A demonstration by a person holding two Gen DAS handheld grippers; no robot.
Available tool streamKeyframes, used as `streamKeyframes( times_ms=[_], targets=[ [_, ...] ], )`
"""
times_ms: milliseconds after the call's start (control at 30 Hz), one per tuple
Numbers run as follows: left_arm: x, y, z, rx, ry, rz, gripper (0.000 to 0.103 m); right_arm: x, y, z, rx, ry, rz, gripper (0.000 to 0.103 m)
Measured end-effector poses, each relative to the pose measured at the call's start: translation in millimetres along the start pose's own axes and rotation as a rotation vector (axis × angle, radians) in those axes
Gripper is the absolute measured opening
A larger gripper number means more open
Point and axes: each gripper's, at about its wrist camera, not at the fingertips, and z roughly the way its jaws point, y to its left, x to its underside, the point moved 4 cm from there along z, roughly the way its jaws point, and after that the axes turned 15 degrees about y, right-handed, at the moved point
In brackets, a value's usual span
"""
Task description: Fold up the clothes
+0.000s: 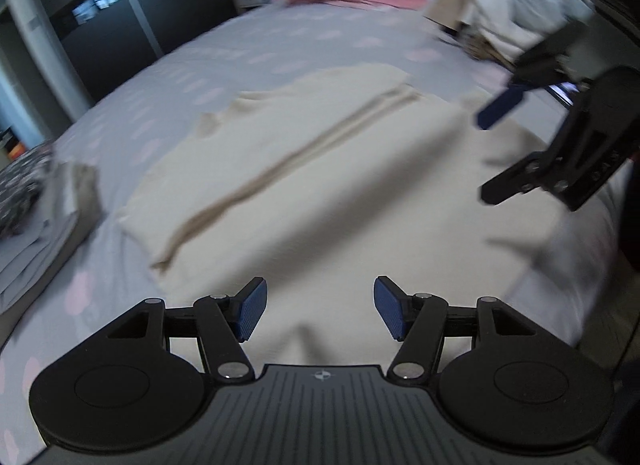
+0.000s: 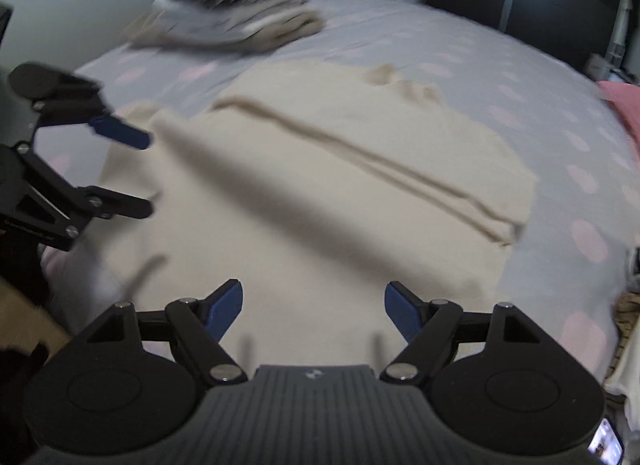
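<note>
From the left wrist, the left gripper [image 1: 320, 311] hovers with fingers wide over a cream garment [image 1: 320, 169] spread flat on the bed [image 1: 248, 45], and from the right wrist, the right gripper [image 2: 313, 315] hangs just as wide above that garment [image 2: 340, 185], near a folded pile [image 2: 240, 21]

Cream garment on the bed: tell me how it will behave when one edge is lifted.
The cream garment lies flat with soft folds, so it is probably floppy and would drape. It looks thin, so likely light. It may drag across the bedsheet rather than slide cleanly.
</note>
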Motion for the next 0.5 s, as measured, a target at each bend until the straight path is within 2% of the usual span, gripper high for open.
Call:
streamKeyframes(
  times_ms=[100,300,500],
  targets=[
    [3,-17,5,0.029,0.023,0.076,0.057,2,5,5,-0.036,0.037,0.007,0.080],
    [13,-37,9,0.042,0.058,0.204,0.057,5,13,6,-0.023,0.057,-0.033,0.080],
    [25,-52,11,0.036,0.089,0.323,0.057,18,43,8,0.092,0.115,-0.279,0.080]
  ],
)
